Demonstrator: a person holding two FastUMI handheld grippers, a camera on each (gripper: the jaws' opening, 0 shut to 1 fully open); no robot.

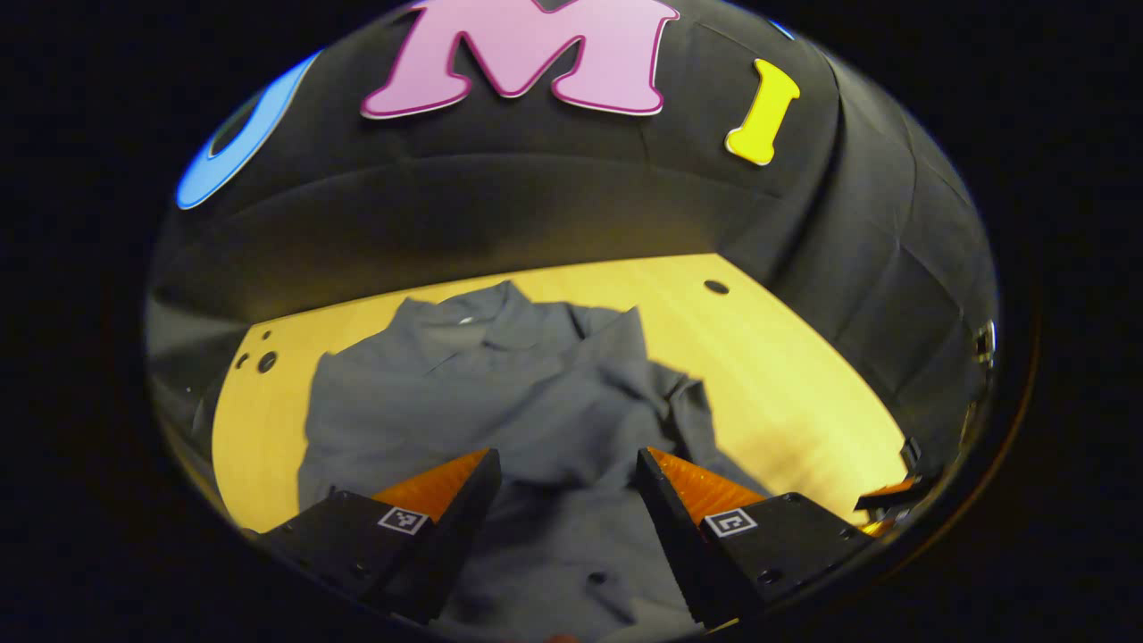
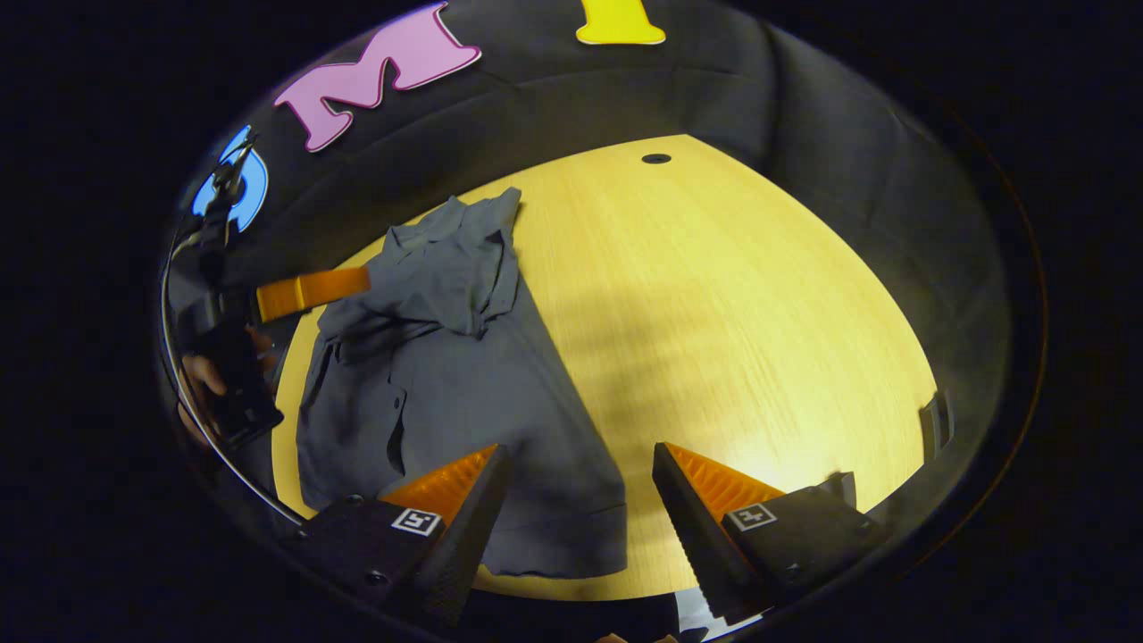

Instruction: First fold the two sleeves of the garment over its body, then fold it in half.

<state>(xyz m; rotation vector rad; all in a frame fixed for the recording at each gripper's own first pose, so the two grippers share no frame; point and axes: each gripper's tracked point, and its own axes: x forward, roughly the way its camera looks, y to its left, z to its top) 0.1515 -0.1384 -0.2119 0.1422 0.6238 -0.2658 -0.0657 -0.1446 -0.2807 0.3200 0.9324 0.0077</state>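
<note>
Shirt (image 1: 500,393) flat on table (image 2: 714,295); left tool (image 1: 564,469) and right tool (image 2: 580,464) spread wide, holding nothing.

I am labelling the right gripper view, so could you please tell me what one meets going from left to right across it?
The hand holding the left gripper → the grey shirt → bare wooden table. The right gripper is open at the bottom.
</note>
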